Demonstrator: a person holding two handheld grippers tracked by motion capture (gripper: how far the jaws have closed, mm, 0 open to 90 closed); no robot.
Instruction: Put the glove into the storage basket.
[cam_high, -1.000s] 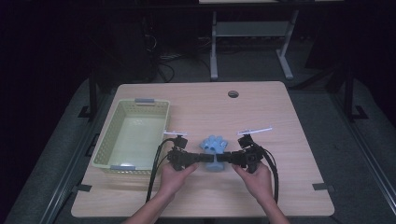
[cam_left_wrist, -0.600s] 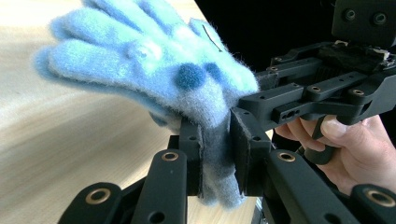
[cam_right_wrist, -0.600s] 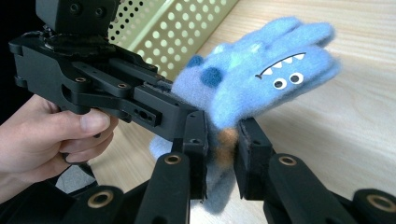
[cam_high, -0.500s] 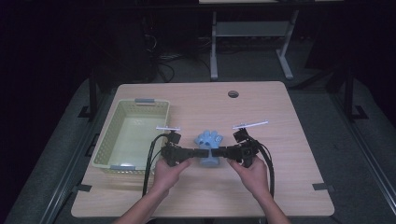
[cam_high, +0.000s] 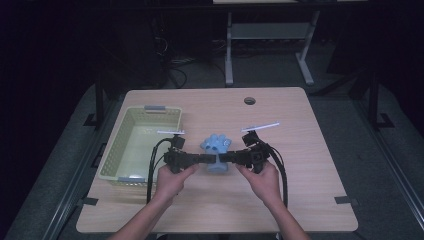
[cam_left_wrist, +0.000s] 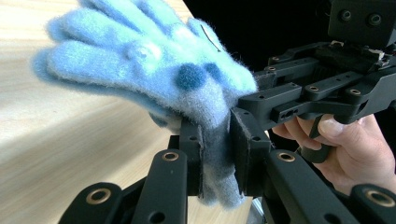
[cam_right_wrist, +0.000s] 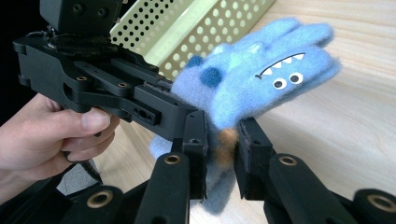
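A fuzzy blue glove (cam_high: 217, 148) sits in the middle of the high view, held between the two grippers just above the wooden tabletop (cam_high: 300, 130). It is knitted from soft, hairy yarn in pale blue, with lighter turquoise along some of the fingers. In the left gripper view the glove (cam_left_wrist: 149, 70) spreads across the upper left of the frame, its stubby fingers pointing left, and two round dark-blue spots sit near the wrist end. In the right gripper view the glove (cam_right_wrist: 254, 86) fills the upper right of centre and shows a monster face: two small white eyes with black pupils and a curved dark mouth with white pointed teeth. A dark-blue spot shows on it there too, and a small tan patch lies on the cuff where the jaws meet it.

The left gripper (cam_high: 202, 158), left of centre in the high view, has its jaws clenched on the cuff of the glove; the grey-blue cuff is pinched flat between the two black pads at the bottom of its own view. The right gripper (cam_high: 229, 158), right of centre, likewise has its jaws clamped on the cuff from the opposite side. Each gripper is held in one hand.

A pale green perforated basket (cam_high: 120, 145) stands to the left of the glove.
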